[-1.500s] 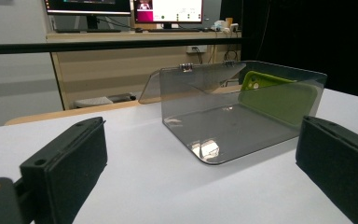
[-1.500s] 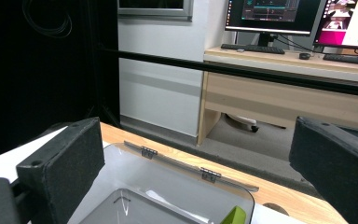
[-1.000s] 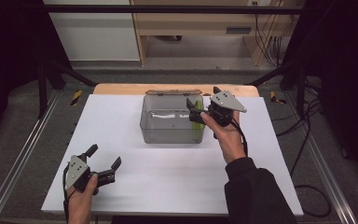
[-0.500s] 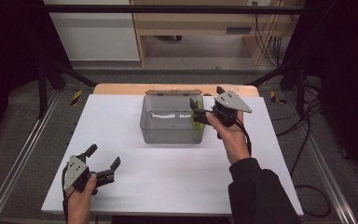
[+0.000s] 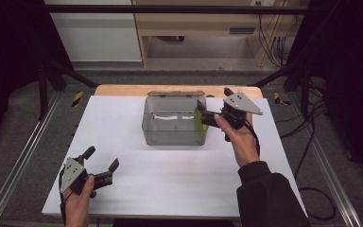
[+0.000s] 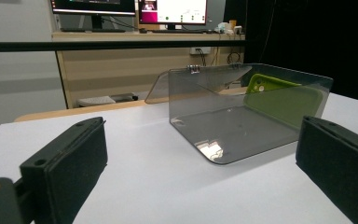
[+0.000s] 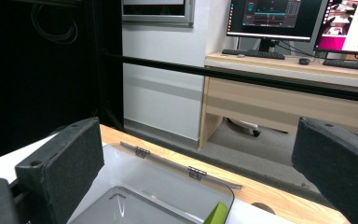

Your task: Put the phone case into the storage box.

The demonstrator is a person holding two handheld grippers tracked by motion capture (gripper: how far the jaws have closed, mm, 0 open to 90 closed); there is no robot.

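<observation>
Leaning upright against the right wall of the clear box (image 5: 174, 124) near the tabletop's far edge, the green phone case (image 5: 200, 124) is looking light, thin and bendy, so the right tongs (image 5: 203, 112), gaping wide above it, are best pinching its top edge, while the left tongs (image 5: 101, 161) are idling wide near the front left corner.

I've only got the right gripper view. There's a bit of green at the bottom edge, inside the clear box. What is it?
Observer: It looks like a green phone case, standing on edge inside the clear box.
Operator: Which side of the box?
Observer: Against the wall nearest your right tongs, which hang open over that wall.
Operator: And the left tongs?
Observer: The left tongs are open, low over the near left part of the white table, apart from the box and pointing towards it.
</observation>
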